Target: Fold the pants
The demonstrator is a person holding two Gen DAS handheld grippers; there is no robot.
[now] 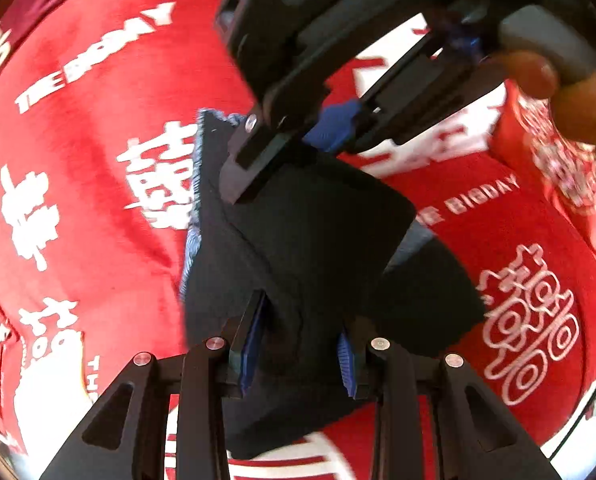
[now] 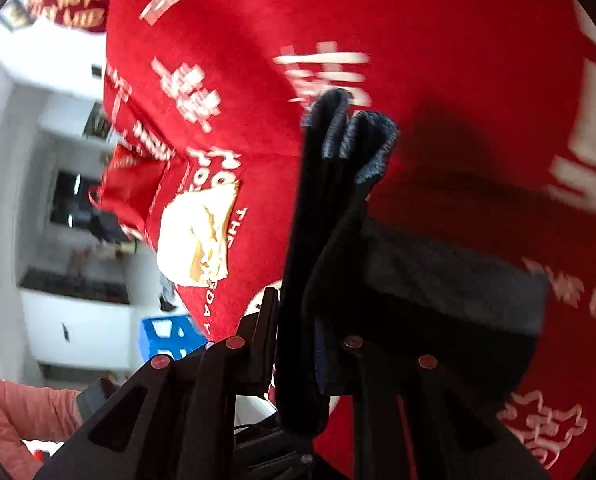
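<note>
Salmon-pink sleeve (image 2: 14, 420), black hand-held gripper (image 2: 310, 340)

A red cloth (image 1: 98, 128) printed with white characters and the words "THE BIGDAY" spreads under everything in both views, rumpled into soft folds. On it, in the right wrist view, lies a pale cream and gold patch (image 2: 198, 236) (whether it is print or a separate piece cannot be told). A smaller red item with dense white patterning (image 1: 558, 160) sits at the cloth's far edge in the left wrist view. Beyond the cloth's edge are white cabinets (image 2: 50, 184) with dark openings, blurred, and a blue crate (image 2: 166, 338) low down beside them
</note>
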